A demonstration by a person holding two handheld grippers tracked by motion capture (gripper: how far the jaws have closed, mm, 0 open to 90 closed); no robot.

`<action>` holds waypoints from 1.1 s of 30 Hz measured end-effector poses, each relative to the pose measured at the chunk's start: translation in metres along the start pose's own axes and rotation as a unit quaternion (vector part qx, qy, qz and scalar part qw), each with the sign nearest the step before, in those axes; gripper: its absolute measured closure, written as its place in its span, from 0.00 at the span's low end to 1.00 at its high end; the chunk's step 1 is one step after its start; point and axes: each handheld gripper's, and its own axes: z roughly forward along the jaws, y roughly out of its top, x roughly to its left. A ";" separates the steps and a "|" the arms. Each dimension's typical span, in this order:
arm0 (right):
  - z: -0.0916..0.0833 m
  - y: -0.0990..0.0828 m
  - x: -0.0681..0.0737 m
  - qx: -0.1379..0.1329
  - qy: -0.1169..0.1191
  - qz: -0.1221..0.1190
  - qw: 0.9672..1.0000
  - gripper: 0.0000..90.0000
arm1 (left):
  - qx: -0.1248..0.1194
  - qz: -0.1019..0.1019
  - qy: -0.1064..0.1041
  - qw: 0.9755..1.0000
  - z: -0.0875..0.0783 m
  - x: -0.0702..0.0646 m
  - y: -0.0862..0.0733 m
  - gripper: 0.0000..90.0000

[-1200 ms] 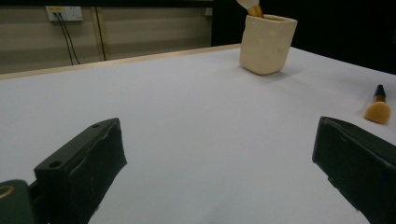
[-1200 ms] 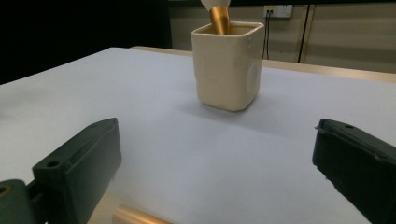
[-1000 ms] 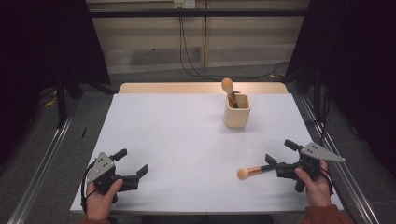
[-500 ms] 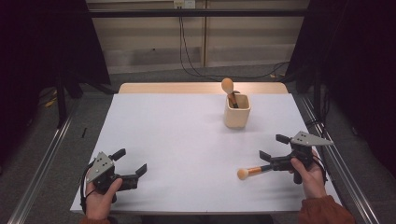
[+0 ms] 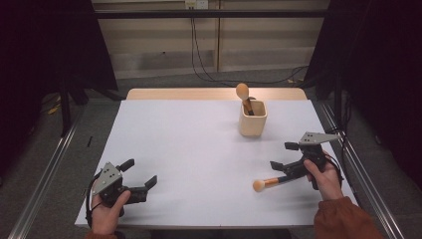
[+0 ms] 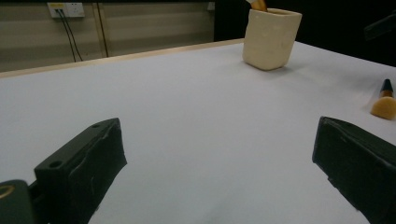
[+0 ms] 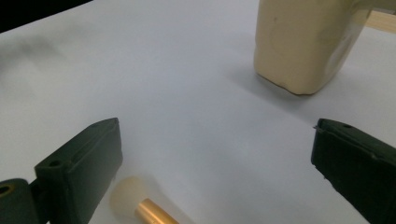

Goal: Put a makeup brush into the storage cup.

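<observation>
Brush [image 5: 264, 183] on white table [image 5: 199, 149]
Right gripper [image 5: 284, 157] spread wide above it, holding nothing; left gripper [image 5: 139, 173] spread too

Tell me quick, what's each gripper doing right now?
Left gripper: open, empty, low over the table.
Right gripper: open over the brush, not gripping.

High view above the table [image 5: 199, 149]; two low tool-mounted views, both facing the cup [image 6: 271, 39].
</observation>
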 end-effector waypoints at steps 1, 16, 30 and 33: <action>0.001 0.001 0.000 0.005 0.003 -0.002 1.000 0.05 | 0.000 -0.001 0.000 1.000 0.000 0.000 0.000 0.03; 0.017 0.019 0.000 0.138 0.063 -0.057 0.987 0.06 | 0.001 0.006 -0.004 1.000 0.000 0.000 0.000 0.02; 0.023 0.029 -0.002 0.236 0.073 -0.114 0.962 0.08 | 0.002 0.008 -0.001 1.000 -0.001 -0.001 0.000 0.02; 0.025 0.027 -0.001 0.257 0.079 -0.114 0.956 0.07 | -0.002 0.009 0.001 1.000 -0.002 -0.001 0.000 0.02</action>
